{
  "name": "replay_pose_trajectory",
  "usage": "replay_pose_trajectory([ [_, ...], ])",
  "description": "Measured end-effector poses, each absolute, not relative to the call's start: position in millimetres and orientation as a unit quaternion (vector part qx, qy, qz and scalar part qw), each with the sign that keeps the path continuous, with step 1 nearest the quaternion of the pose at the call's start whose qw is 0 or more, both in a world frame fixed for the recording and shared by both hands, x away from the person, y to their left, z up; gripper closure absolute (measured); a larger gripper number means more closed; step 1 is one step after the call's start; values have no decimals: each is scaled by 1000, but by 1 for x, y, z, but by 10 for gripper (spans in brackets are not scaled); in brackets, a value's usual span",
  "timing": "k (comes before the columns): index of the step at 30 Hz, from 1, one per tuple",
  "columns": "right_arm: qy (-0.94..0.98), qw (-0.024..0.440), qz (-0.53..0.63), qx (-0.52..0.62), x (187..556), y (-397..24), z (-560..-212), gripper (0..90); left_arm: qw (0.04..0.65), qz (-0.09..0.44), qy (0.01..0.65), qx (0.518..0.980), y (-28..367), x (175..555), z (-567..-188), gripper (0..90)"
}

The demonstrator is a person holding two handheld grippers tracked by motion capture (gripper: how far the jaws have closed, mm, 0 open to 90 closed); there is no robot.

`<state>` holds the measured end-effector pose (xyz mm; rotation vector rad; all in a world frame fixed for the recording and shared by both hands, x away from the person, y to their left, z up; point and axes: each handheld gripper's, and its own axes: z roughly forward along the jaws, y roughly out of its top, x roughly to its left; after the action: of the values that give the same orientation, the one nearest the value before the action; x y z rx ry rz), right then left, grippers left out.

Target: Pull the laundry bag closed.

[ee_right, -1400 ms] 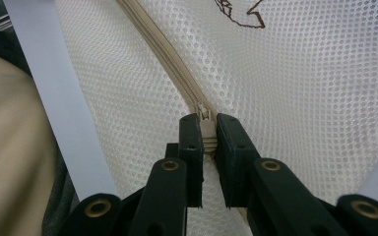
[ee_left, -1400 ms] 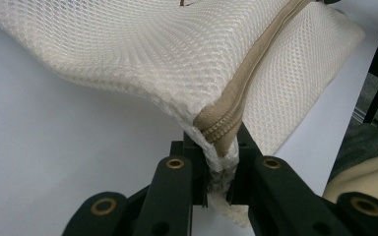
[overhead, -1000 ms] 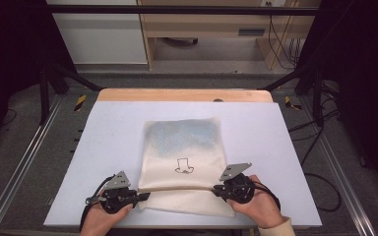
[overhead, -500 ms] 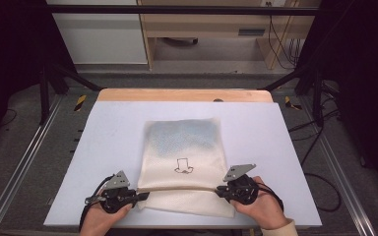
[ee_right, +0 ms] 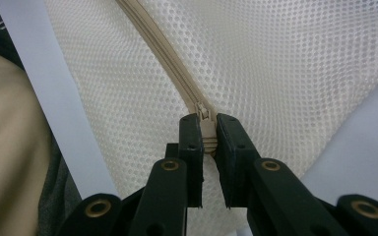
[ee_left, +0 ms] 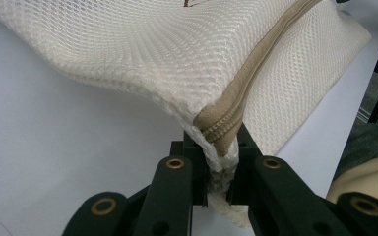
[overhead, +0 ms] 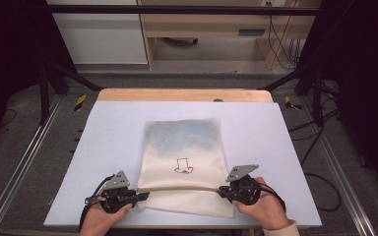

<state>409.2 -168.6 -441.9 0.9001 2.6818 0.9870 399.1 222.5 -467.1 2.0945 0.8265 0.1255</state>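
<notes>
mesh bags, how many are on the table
1. A single cream mesh bag lies on the middle of the table, its zipper end nearest the person; nothing suggests another bag hidden beneath it.

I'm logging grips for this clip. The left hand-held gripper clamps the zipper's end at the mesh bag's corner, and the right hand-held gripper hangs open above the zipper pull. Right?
Not quite. The right hand-held gripper is shut on the zipper pull, as the right gripper view shows. The left hand-held gripper does clamp the zipper's end at the mesh bag corner.
</notes>
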Motion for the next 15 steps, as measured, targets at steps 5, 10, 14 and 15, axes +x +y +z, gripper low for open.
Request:
replay_pose_trajectory([
  [5, 891, 73, 327, 306, 408, -172, -442, 820, 428, 49, 330, 840, 223, 399, -467, 822],
  [10, 891, 75, 331, 302, 408, -173, -442, 820, 428, 49, 330, 840, 222, 399, -467, 822],
  [14, 891, 74, 331, 303, 408, -173, -443, 820, 428, 49, 330, 840, 222, 399, -467, 822],
  [15, 891, 73, 331, 303, 408, -173, -443, 820, 428, 49, 330, 840, 222, 399, -467, 822],
])
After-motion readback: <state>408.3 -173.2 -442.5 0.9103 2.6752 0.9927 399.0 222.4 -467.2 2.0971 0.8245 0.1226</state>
